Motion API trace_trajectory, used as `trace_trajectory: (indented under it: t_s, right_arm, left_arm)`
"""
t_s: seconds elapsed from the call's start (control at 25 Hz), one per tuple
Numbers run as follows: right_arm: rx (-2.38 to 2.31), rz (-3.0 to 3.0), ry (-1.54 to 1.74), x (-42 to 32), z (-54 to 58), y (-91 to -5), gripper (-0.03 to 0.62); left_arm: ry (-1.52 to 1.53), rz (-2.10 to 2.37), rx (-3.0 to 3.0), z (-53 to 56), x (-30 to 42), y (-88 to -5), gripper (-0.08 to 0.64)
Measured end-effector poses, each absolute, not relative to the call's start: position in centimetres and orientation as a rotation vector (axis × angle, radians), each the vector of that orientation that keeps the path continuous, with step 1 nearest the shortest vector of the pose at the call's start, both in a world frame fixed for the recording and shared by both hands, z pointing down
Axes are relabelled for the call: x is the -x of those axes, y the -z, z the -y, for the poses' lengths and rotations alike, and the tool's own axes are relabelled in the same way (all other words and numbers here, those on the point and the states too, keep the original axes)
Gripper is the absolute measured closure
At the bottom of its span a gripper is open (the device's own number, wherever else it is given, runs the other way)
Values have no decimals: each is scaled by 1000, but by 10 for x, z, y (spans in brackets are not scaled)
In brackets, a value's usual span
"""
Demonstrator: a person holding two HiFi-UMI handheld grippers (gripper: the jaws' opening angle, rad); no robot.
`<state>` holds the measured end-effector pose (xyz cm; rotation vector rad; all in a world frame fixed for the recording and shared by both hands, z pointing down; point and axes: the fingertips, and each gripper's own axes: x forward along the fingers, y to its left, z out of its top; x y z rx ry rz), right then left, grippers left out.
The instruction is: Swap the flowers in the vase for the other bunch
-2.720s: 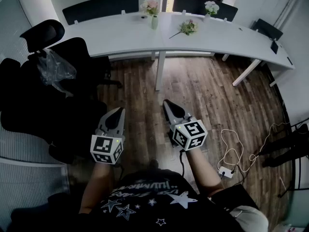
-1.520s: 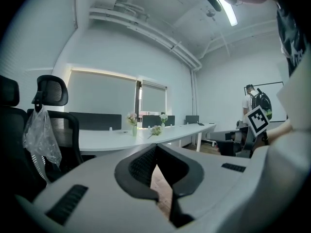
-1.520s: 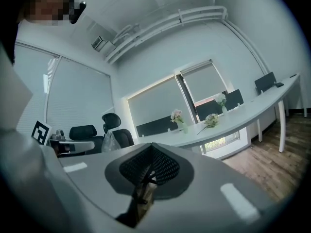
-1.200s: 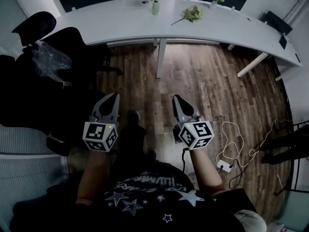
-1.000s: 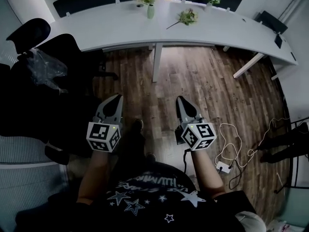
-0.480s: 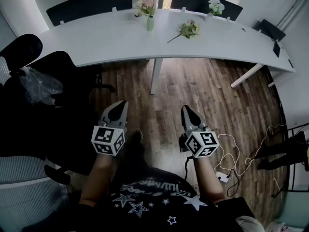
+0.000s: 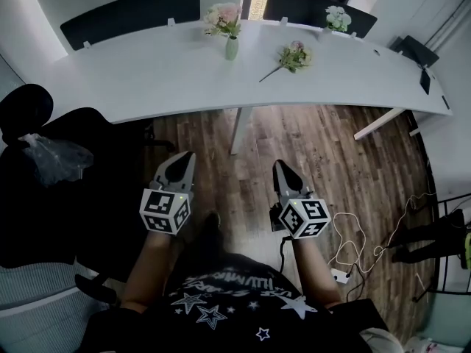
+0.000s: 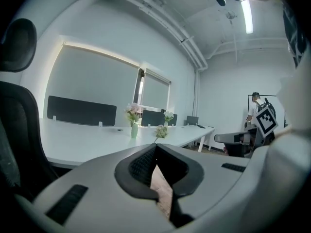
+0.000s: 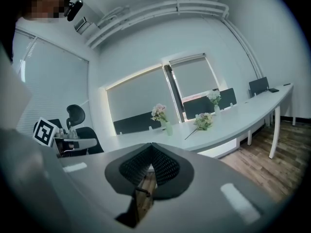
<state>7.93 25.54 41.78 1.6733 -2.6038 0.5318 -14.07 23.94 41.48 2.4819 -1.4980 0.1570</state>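
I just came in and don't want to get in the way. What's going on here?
A person stands on the wood floor, back from the white table, with the left gripper and right gripper held out in front, both shut and empty. On the table, the green vase holds pink flowers, and the other bunch lies loose to its right. The swap has not begun.

Head view looks steeply down from above the person, left gripper (image 7: 183, 158) and right gripper (image 7: 281, 167) close below, white table (image 7: 147, 76) far at the top. Each gripper view peers almost level over its own jaws; all three share the vase (image 7: 232, 48) and loose bunch (image 7: 296, 55) on that table
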Motion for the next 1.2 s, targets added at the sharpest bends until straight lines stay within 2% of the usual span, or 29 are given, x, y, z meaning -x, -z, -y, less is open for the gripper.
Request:
trace_trajectory:
  t_s: [0.52, 0.92, 1.2]
  right_arm:
    - [-1695, 2552, -507, -39, -160, -408, 589]
    - [-1718, 2488, -510, -24, -138, -414, 589]
    - [-1752, 2476, -553, -40, -124, -426, 589]
  left_arm:
    - [-219, 1419, -2621, -126, 159, -401, 552]
    - [-216, 1268, -2640, -91, 144, -420, 552]
    - [-224, 1274, -2608, -81, 138, -432, 552]
